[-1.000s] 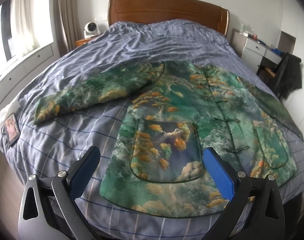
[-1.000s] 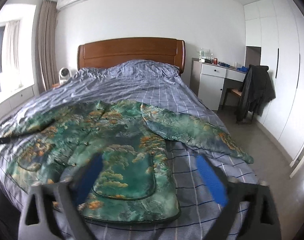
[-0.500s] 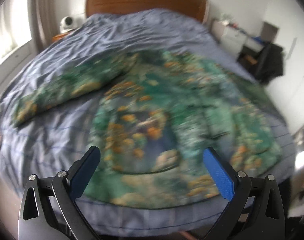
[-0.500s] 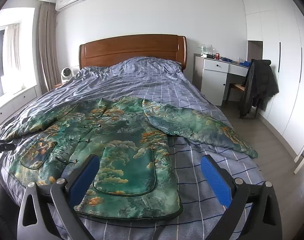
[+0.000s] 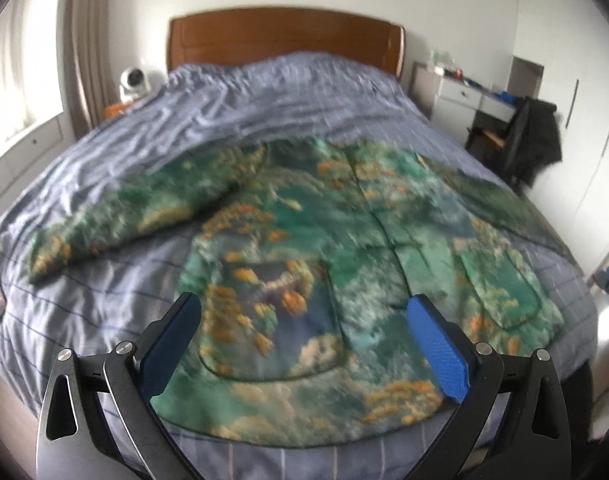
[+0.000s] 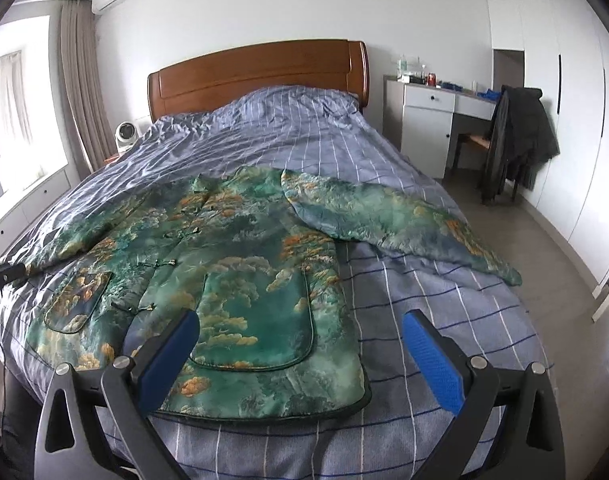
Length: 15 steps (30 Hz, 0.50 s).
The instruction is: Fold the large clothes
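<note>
With the green patterned jacket (image 6: 232,280) spread flat, sleeves out, along the foot edge of the bed (image 6: 444,320), both the left hand-held gripper (image 5: 304,340) and right hand-held gripper (image 6: 300,344) hover wide and empty, so a shallow pinch could slip off the padded hem.

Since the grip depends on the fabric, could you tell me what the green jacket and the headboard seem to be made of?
The green jacket looks like padded satin or brocade: a woven cloud pattern, a slight sheen, knotted cloth fastenings and piped edges; the exact fibre cannot be told. The headboard looks like reddish-brown varnished wood, with a glossy, smooth face.
</note>
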Each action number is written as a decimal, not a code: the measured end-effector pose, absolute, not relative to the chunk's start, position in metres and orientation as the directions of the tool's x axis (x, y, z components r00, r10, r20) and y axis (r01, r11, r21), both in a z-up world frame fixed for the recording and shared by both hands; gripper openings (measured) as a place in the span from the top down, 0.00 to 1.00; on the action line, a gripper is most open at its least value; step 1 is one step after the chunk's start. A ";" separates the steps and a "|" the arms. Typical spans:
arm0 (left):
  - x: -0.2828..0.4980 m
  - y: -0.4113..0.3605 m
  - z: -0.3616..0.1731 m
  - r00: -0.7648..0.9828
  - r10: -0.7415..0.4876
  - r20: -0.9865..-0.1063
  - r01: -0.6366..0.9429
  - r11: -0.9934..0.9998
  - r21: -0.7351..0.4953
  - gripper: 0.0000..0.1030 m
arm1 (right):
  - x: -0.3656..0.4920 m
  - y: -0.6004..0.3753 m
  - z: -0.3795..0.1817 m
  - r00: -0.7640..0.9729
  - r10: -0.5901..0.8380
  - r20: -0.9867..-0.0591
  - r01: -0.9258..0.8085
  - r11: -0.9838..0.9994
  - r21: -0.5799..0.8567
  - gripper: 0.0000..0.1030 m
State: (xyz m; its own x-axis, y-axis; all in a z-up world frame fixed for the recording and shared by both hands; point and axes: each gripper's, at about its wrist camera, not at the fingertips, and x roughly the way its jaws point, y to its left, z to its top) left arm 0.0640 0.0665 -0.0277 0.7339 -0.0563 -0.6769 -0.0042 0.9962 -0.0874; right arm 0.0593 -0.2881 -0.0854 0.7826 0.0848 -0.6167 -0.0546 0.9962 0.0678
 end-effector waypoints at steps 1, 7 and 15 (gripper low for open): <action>0.064 0.066 -0.029 0.720 -0.064 -0.691 -0.001 0.996 -0.093 0.01 | 0.060 -0.288 -0.086 0.778 0.092 -0.621 -0.057 0.995 0.076 0.00; 0.060 0.060 -0.025 0.740 0.027 -0.672 -0.039 0.999 -0.002 0.01 | 0.066 -0.288 -0.088 0.747 0.079 -0.660 -0.035 0.996 0.080 0.00; 0.056 0.065 -0.016 0.761 -0.015 -0.649 -0.045 0.996 -0.076 0.01 | 0.064 -0.287 -0.090 0.750 0.008 -0.661 -0.003 1.000 0.010 0.00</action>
State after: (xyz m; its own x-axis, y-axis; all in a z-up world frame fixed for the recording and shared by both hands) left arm 0.0556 0.0647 -0.0165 0.7609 -0.0146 -0.6487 -0.0453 0.9961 -0.0756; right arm 0.0641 -0.2868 -0.0899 0.7503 0.0085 -0.6611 -0.0028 0.9999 0.0096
